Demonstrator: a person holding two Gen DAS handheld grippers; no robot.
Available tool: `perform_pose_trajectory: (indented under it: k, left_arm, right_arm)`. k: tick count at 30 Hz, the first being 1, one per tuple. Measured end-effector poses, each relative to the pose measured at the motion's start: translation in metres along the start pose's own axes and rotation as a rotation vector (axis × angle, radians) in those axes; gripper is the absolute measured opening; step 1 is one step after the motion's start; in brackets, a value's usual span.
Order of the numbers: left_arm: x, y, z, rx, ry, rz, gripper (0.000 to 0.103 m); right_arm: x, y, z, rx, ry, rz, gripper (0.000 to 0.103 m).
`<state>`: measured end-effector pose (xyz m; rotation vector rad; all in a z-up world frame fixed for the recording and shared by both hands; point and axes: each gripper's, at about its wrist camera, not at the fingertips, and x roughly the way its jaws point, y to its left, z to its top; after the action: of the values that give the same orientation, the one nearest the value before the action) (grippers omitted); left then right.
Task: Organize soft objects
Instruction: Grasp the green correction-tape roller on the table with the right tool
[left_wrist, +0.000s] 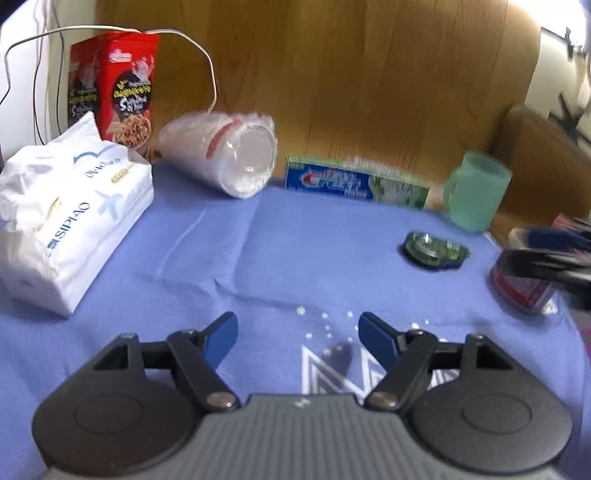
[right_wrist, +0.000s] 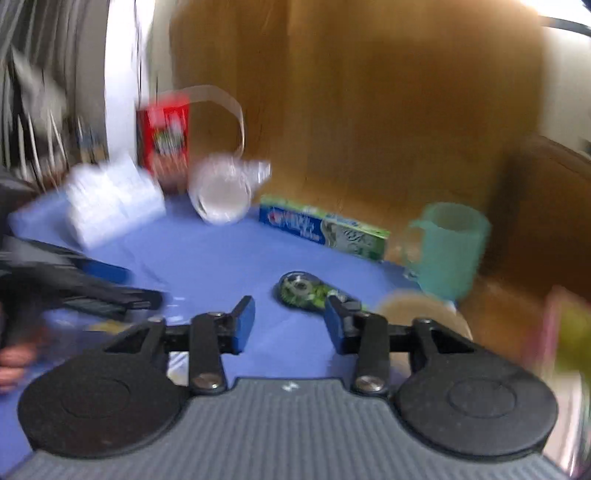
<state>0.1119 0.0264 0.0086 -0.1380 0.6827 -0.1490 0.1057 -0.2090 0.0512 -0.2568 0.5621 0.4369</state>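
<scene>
Two grippers hang over a blue cloth, soft and creased, with a white printed pattern near its front edge. Left gripper has its blue-padded jaws parted with nothing but cloth between them; right gripper likewise stands apart and empty, and in the left view it shows only as a dark blur at the cloth's right edge. Tissue pack, a soft white plastic-wrapped block with crinkled film, lies on the cloth's far left corner. Behind the pack, just off the cloth, stands a red cardboard box, upright and rectangular. Right of the pack, at the cloth's back edge, a sleeve of stacked white cups lies on its side in clear crinkly wrap, round mouth facing forward. Further right along that back edge lies a long, flat toothpaste carton, then a mint-green plastic mug standing upright with its handle to the left. Ahead of the mug, on the cloth, lies a small rounded correction-tape dispenser, green and clear. All of it rests on a smooth wooden table.
</scene>
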Motion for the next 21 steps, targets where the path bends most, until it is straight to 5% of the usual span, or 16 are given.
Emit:
perform_pose_trajectory:
  k: [1, 4, 7, 9, 11, 12, 13, 21]
  left_arm:
    - [-0.001, 0.001, 0.0, -0.003, -0.006, -0.008, 0.078]
    - [-0.002, 0.0, 0.0, -0.007, -0.017, -0.019, 0.079]
    - [-0.001, 0.007, 0.002, -0.047, -0.027, -0.041, 0.079]
    - [-0.003, 0.01, 0.002, -0.063, -0.03, -0.045, 0.079]
    - [-0.003, 0.009, 0.002, -0.064, -0.03, -0.045, 0.08]
    - [-0.002, 0.009, 0.002, -0.062, -0.029, -0.043, 0.08]
    - [-0.002, 0.008, 0.002, -0.059, -0.028, -0.04, 0.081]
    - [-0.004, -0.004, -0.001, 0.005, -0.004, 0.004, 0.085]
  right_arm:
    - [0.024, 0.0, 0.013, -0.042, 0.066, 0.008, 0.069]
    - [0.088, -0.002, 0.039, -0.124, 0.25, -0.013, 0.074]
    - [0.122, -0.011, 0.041, -0.12, 0.41, 0.02, 0.075]
    - [0.122, -0.019, 0.042, -0.048, 0.439, 0.072, 0.069]
    - [0.112, -0.016, 0.038, -0.042, 0.438, 0.097, 0.063]
    - [0.105, -0.009, 0.036, -0.058, 0.425, 0.1, 0.045]
    - [0.1, -0.004, 0.034, -0.051, 0.422, 0.117, 0.04]
    - [0.001, 0.063, -0.027, -0.016, 0.275, 0.217, 0.04]
